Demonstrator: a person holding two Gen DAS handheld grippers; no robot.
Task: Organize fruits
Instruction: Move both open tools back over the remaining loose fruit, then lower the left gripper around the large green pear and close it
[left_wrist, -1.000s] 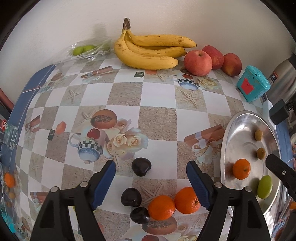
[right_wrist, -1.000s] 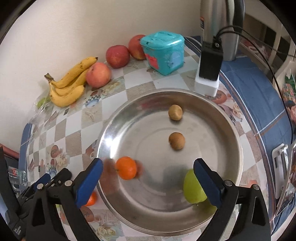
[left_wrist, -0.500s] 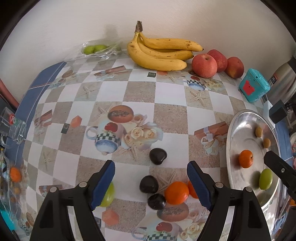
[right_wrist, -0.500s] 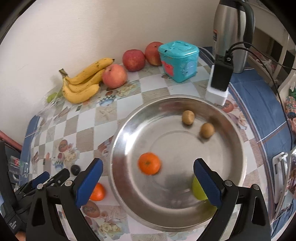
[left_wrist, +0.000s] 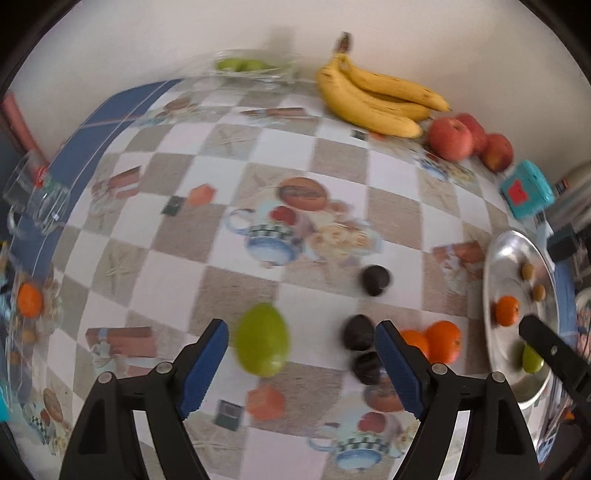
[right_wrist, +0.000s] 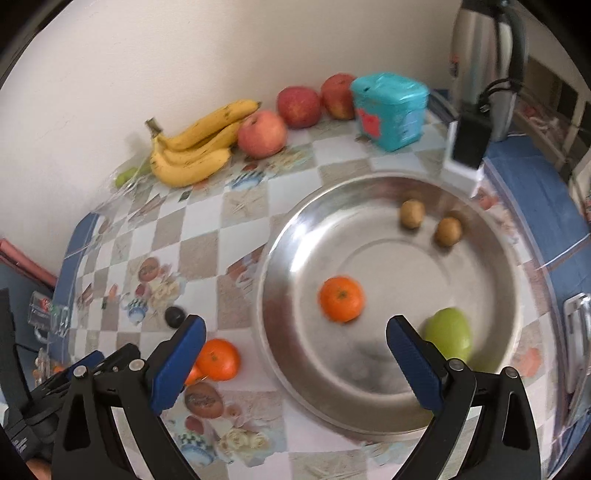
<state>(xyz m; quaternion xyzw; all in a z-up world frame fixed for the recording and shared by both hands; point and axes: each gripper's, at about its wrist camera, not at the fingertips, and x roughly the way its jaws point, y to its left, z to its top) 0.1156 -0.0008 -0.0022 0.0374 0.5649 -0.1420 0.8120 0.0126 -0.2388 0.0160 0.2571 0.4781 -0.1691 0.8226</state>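
Between open left tongs (left_wrist: 303, 341), blurred green fruit (left_wrist: 262, 345).

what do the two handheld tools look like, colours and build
Both look alike: the left tool and the right tool each have two black plastic arms with a webbed, triangular frame, round silver screws at the joints, and flat blue textured pads on the inner faces of the fingers. No cables, sleeves or markings show on them.

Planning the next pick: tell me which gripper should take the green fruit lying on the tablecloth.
Left, probably. The left gripper is open with the green fruit between its fingers, untouched. The right gripper hangs open over the metal bowl.
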